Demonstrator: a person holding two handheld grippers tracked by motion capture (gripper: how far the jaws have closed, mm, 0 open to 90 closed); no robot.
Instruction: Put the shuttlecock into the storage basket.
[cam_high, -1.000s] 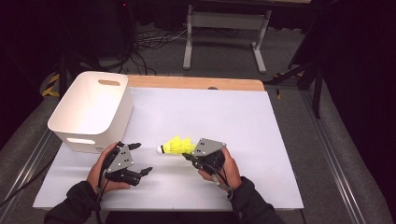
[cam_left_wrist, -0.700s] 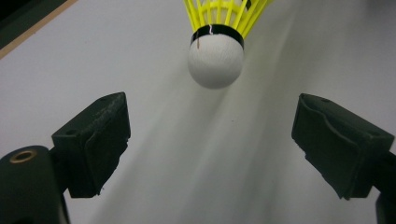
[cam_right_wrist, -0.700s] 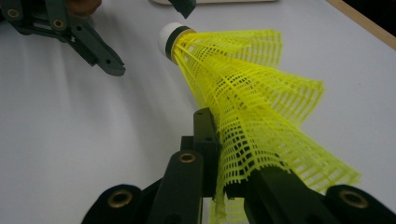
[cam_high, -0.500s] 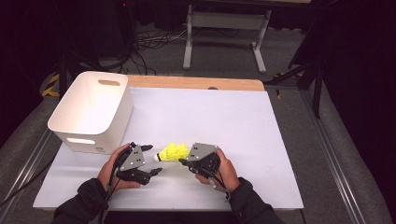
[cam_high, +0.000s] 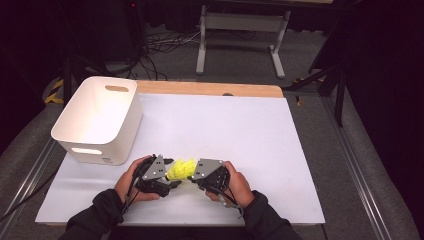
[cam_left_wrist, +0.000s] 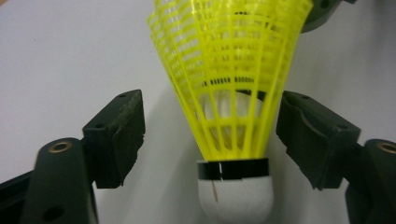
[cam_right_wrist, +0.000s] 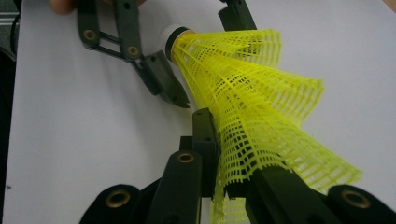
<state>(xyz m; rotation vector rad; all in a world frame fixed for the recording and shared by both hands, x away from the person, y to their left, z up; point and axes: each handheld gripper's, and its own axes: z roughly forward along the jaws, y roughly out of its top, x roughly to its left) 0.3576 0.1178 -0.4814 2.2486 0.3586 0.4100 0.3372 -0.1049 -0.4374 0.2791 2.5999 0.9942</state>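
Yellow plastic shuttlecocks (cam_high: 181, 169), nested into one another, lie level just above the white table sheet (cam_high: 240, 130) near its front edge. My right gripper (cam_high: 193, 175) (cam_right_wrist: 224, 154) is shut on the mesh skirt of the rearmost one (cam_right_wrist: 261, 140). The white cork tip (cam_left_wrist: 233, 196) (cam_right_wrist: 168, 32) points at my left gripper (cam_high: 173, 172) (cam_left_wrist: 210, 116). Its jaws have just been closing and stand either side of the lower skirt (cam_left_wrist: 233, 116), with gaps left at both pads (cam_left_wrist: 121, 126).
A white plastic bin (cam_high: 65, 125) with handle slots stands at the table's left side, behind my left hand. A wooden strip (cam_high: 210, 89) borders the far edge. Beyond it are metal stand legs (cam_high: 240, 22) and cables on the floor.
My left gripper has moved right, up to the shuttlecocks, and now straddles the cork end with narrower jaws. The right gripper has kept its hold and barely shifted.
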